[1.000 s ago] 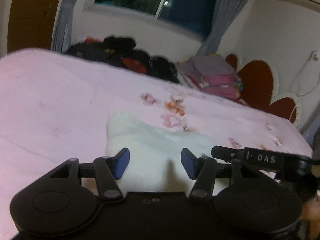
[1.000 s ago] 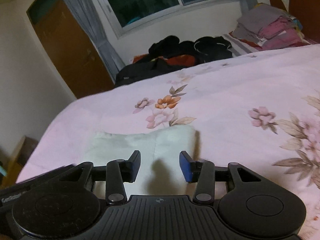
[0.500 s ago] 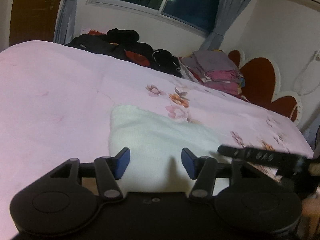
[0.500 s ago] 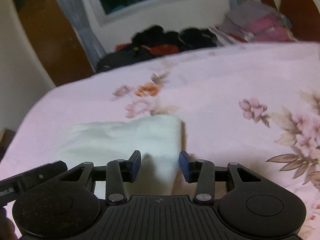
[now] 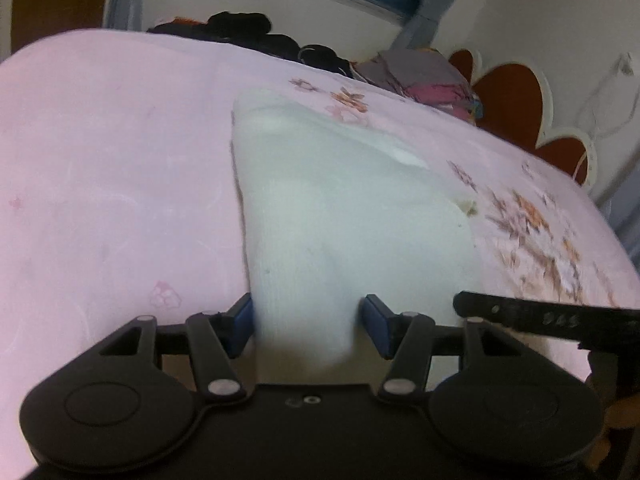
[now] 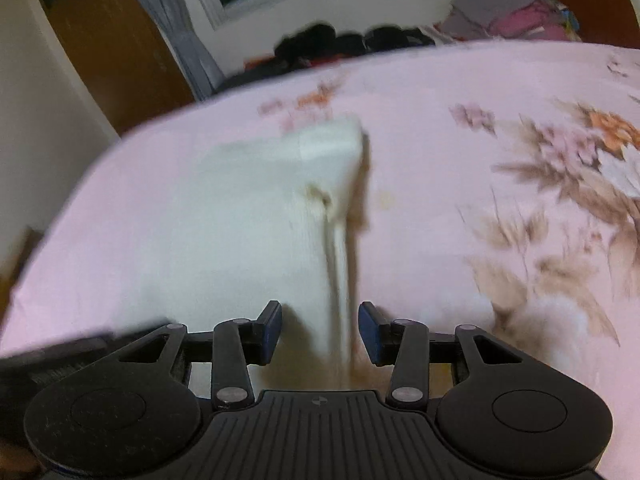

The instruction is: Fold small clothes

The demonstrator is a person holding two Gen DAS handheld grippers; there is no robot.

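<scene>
A small white knitted garment (image 5: 344, 208) lies flat on the pink flowered bedspread (image 5: 112, 168). My left gripper (image 5: 308, 326) is open, its blue pads on either side of the garment's near left corner, low over the bed. In the right wrist view the same garment (image 6: 248, 220) shows with its right edge folded and a small brown mark on it. My right gripper (image 6: 320, 330) is open around the garment's near right edge. The right gripper's black body (image 5: 552, 316) shows at the right of the left wrist view.
Dark clothes (image 5: 248, 32) are heaped at the bed's far edge under the window. A stack of folded grey and pink clothes (image 5: 424, 76) sits by the red headboard (image 5: 520, 96). A brown door (image 6: 108, 48) stands at far left.
Both grippers have moved forward and lower onto the garment, which now reaches between the pads of each. Both stay open.
</scene>
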